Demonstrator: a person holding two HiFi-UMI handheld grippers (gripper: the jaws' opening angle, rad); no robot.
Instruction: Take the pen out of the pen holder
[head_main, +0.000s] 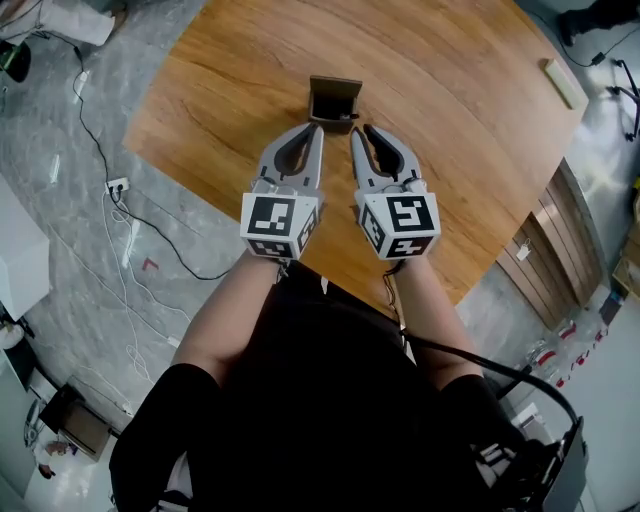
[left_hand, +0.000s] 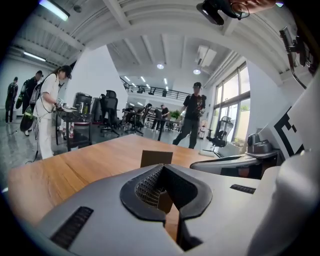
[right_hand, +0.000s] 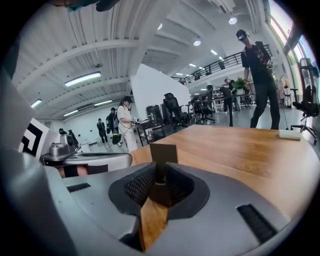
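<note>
A small brown pen holder (head_main: 335, 98) stands on the round wooden table (head_main: 450, 120), just beyond both grippers. Its inside is dark and I cannot make out a pen. My left gripper (head_main: 318, 129) points at the holder's near left corner with its jaws closed tip to tip and nothing between them. My right gripper (head_main: 362, 130) sits at the near right corner, jaws a narrow slit apart. The holder (left_hand: 156, 158) rises just over the closed tips in the left gripper view. In the right gripper view the holder (right_hand: 163, 152) shows above and through the slit.
A pale flat bar (head_main: 565, 83) lies near the table's far right edge, also visible as a white bar (right_hand: 290, 134). Cables and a power strip (head_main: 117, 185) lie on the floor to the left. People, desks and office chairs stand far behind the table.
</note>
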